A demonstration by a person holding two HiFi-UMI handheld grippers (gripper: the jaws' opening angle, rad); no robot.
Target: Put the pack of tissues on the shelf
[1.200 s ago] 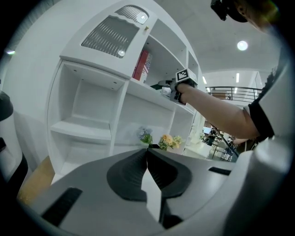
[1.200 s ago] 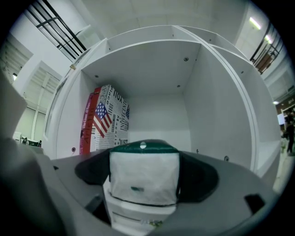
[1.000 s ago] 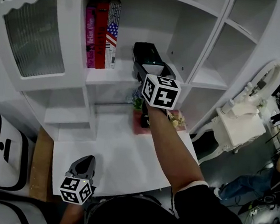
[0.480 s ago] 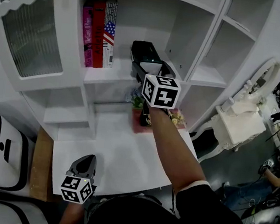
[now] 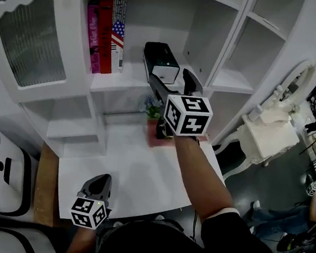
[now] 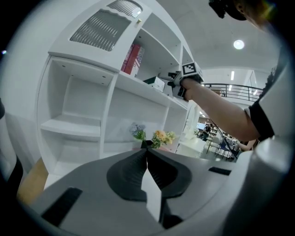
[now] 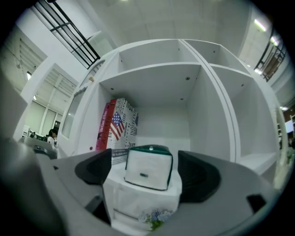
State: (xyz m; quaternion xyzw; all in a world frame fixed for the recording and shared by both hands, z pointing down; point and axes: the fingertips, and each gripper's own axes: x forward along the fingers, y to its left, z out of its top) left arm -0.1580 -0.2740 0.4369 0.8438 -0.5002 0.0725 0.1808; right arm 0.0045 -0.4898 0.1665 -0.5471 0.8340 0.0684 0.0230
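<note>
On the white shelf (image 5: 118, 81), the pack of tissues (image 5: 161, 62) is lying flat, with its white end pointing at the front edge. Some books (image 5: 105, 32) are standing up at the left end of that shelf, near the back. The shelf is sitting inside a big white cupboard, and a door with wavy glass (image 5: 29, 40) is hanging at its left. Under the shelf, a white table (image 5: 130, 171) is sticking out. Some flowers (image 5: 151, 108) are sitting at the table's back edge. A grey floor is showing past the right edge of the table.

The person's right arm is reaching straight out over the table, up to the front edge of the shelf. The right gripper (image 5: 173, 82) is pointing at the pack. Its jaws are standing wide apart. The pack's white end (image 7: 148, 168) is sitting in the space between them, with a little gap on each side, so they are not squeezing it.

The left gripper (image 5: 101, 180) is hanging low over the front left corner of the table. Its jaws are pressed together with nothing between them.
</note>
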